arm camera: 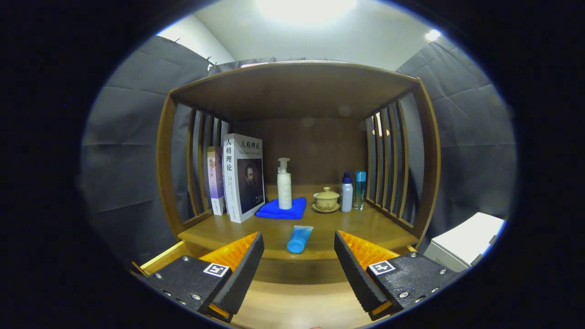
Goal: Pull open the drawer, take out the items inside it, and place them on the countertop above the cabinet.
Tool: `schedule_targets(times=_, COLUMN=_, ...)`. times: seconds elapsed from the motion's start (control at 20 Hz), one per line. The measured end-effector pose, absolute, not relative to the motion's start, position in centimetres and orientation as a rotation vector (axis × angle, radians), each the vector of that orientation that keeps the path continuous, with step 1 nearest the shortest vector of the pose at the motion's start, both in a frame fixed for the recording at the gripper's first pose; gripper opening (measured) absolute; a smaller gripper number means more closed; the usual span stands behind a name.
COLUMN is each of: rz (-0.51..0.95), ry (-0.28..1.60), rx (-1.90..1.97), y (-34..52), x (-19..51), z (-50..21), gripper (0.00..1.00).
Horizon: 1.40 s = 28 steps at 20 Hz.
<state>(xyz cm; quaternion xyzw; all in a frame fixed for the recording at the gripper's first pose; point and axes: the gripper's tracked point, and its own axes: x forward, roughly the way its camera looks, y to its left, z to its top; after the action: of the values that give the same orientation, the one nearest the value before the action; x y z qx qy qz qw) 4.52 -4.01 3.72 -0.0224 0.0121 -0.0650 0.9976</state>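
A blue tube [299, 239] lies on the wooden countertop [365, 226], near its front edge, just beyond my fingers. Below that edge the drawer [297, 306] stands pulled out, its pale bottom bare between my fingers and its side rail [157, 261] showing at the left. My gripper [299, 267] hovers above the drawer, open wide, with nothing between its fingers.
The countertop sits inside a slatted wooden shelf. On it stand two books [242, 178] at the left, a white pump bottle [284, 185] on a folded blue cloth [281, 209], a lidded tea cup [326, 200], and two small bottles [353, 192]. A white box [466, 240] sits lower right.
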Motion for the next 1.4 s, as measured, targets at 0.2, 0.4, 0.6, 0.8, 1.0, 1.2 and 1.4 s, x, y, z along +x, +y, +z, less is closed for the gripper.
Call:
schedule_targets(times=0.2, rz=-0.114, ry=0.02, rx=-0.062, y=-3.4, x=2.0, z=2.8, gripper=0.95)
schedule_targets(times=0.4, rz=-0.101, ry=0.009, rx=-0.078, y=-2.8, x=-0.5, z=2.3, gripper=0.95)
schedule_targets(times=0.6, rz=-0.086, ry=0.019, rx=-0.085, y=-2.0, x=-2.9, z=0.9, gripper=0.95)
schedule_targets(times=0.8, rz=-0.062, ry=0.034, rx=-0.046, y=-1.2, x=-5.0, z=-0.4, gripper=0.95)
schedule_targets(times=1.0, rz=-0.057, ry=0.084, rx=-0.069, y=-1.2, x=-7.2, z=-2.8, gripper=0.95)
schedule_targets(times=1.2, rz=-0.049, ry=0.124, rx=-0.062, y=-0.8, x=-9.1, z=-4.9, gripper=0.95)
schedule_targets(times=1.4, rz=-0.048, ry=0.179, rx=-0.063, y=-0.5, x=-10.3, z=-7.6, gripper=0.95)
